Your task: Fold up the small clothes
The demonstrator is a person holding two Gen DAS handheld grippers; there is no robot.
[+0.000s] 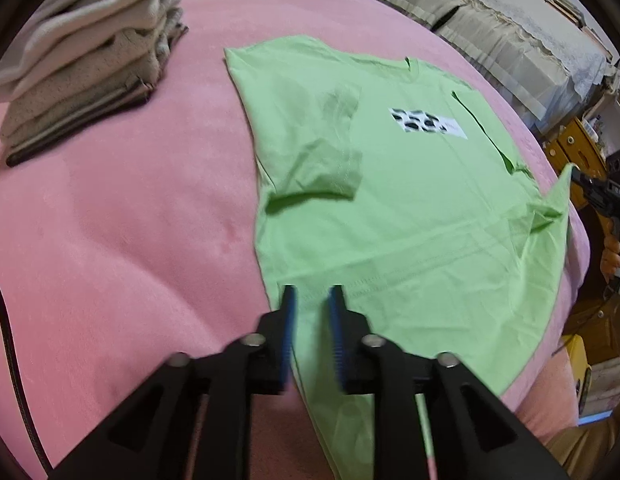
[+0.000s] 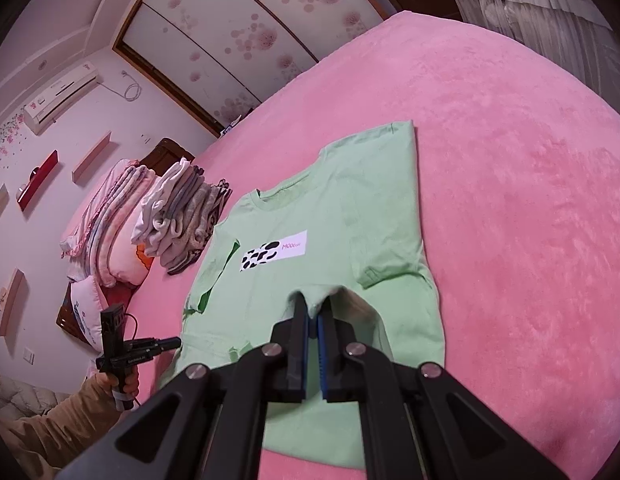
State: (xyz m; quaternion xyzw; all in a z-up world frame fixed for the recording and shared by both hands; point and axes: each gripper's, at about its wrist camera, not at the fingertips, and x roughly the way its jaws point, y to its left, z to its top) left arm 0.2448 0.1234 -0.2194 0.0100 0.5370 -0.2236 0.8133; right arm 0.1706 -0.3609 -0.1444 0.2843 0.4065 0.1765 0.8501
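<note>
A light green T-shirt with a cow-spot label lies flat on the pink bed, both sleeves folded in over the body. My left gripper hovers at the shirt's hem corner, its jaws a little apart with no cloth between them. The right gripper shows at the right edge, pinching the other hem corner. In the right wrist view the right gripper is shut on a raised fold of the shirt hem. The left gripper shows there at the shirt's left hem corner.
A stack of folded pale clothes sits on the bed at the far left, also in the right wrist view. Pillows lie beyond it. A bench with lace covers and wooden furniture stand past the bed's right side.
</note>
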